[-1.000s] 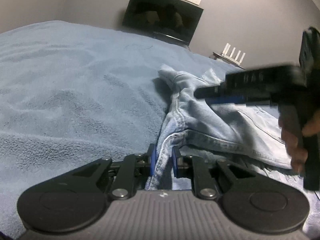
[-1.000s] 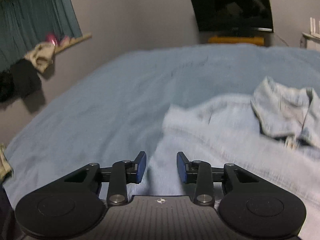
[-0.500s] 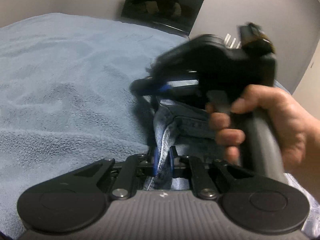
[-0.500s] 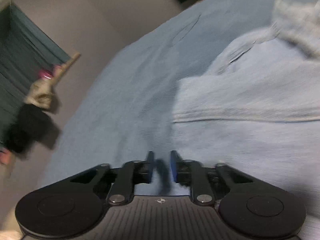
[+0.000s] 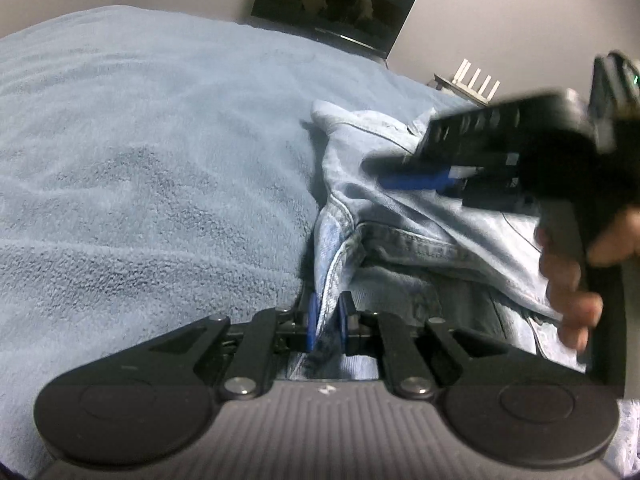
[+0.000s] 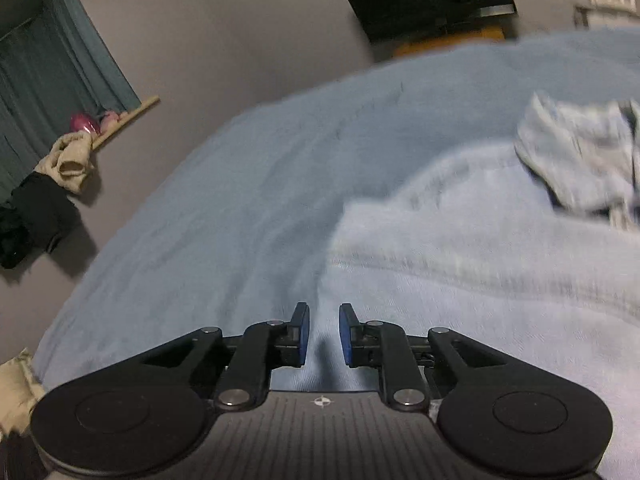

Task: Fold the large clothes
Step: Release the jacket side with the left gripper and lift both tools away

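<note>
A light blue denim garment [image 5: 420, 216] lies crumpled on the bed, its far end bunched up. My left gripper [image 5: 325, 312] is shut on a folded seam edge of the denim, which rises from between the blue pads. My right gripper [image 6: 324, 320] hovers just above the pale denim [image 6: 480, 280]. Its jaws are opening, with a small gap and nothing between them. In the left wrist view the right gripper [image 5: 416, 180] is blurred at the right, held by a hand [image 5: 568, 280].
A fleecy blue blanket [image 5: 140, 160] covers the wide bed to the left of the denim. A dark TV [image 5: 336, 4] and a white router [image 5: 476, 80] stand by the far wall. Teal curtains [image 6: 48, 60] and hanging clothes [image 6: 68, 160] are at the left wall.
The right gripper swung across in front of the left camera, then pulled back to the right over the denim. Its jaws narrowed, then parted slightly. The left gripper kept its grip.
</note>
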### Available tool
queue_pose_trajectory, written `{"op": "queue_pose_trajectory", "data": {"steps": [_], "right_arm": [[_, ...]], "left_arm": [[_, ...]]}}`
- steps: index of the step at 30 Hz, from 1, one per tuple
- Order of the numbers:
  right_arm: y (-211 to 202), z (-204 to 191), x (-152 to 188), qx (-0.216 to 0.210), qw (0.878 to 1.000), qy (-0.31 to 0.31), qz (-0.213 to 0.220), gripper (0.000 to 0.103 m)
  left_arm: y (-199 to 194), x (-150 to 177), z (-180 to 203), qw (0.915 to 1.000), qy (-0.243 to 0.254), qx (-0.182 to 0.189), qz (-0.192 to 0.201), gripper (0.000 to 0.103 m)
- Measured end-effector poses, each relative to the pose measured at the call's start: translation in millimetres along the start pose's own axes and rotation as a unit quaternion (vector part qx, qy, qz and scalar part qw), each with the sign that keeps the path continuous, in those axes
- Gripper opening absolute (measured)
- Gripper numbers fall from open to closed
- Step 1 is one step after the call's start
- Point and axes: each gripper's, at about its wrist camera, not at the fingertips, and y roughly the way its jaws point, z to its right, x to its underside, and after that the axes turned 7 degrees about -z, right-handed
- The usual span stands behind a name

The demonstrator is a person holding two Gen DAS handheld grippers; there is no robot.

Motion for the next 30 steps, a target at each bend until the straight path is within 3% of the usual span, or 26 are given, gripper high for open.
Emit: {"op": "queue_pose_trajectory", "data": {"steps": [3, 6, 11, 13, 17, 20, 22, 24, 26, 28, 30], "right_arm": [[19, -5, 14, 0.010, 1.000, 0.009, -0.022, 0.020], [40, 0, 14, -0.007, 0.999, 0.048, -0.024, 0.019], [42, 12, 4, -0.040, 0.997, 0.046, -0.045, 0.018], [22, 7, 0, -0.035, 0.999, 0.014, -0.013, 0.019], [-3, -4, -10, 0.025, 0.996, -0.043, 0.077, 0.019], [12, 4, -17, 0.055, 0.994, -0.029, 0.086, 0.020], [26, 14, -9, 0.084, 0.994, -0.040, 0.059, 0.022], [16, 11, 1, 0.085, 0.992, -0.060, 0.068, 0.022], [-18, 13, 15, 0.069, 0.992, -0.053, 0.095, 0.032], [-59, 20, 31, 0.070, 0.987, -0.056, 0.135, 0.049], [-97, 36, 52, 0.108, 0.980, -0.061, 0.159, 0.050]], "left_arm": [[6, -7, 2, 0.9999, 0.004, -0.006, -0.009, 0.006], [8, -9, 1, 0.9999, 0.004, -0.009, -0.012, 0.006], [14, -14, 1, 0.9998, 0.001, -0.010, -0.015, 0.006], [16, -13, 0, 0.9998, 0.002, -0.009, -0.015, 0.006], [11, -5, 0, 0.9998, 0.003, -0.011, -0.014, 0.006], [13, -6, 0, 0.9998, 0.004, -0.014, -0.013, 0.006], [13, -7, 1, 0.9998, 0.003, -0.015, -0.014, 0.006], [14, -9, 1, 0.9998, 0.003, -0.016, -0.014, 0.006], [14, -10, 1, 0.9998, 0.003, -0.017, -0.013, 0.006], [14, -9, 1, 0.9998, 0.003, -0.017, -0.012, 0.006], [10, -3, 4, 0.9997, 0.003, -0.020, -0.010, 0.007]]}}
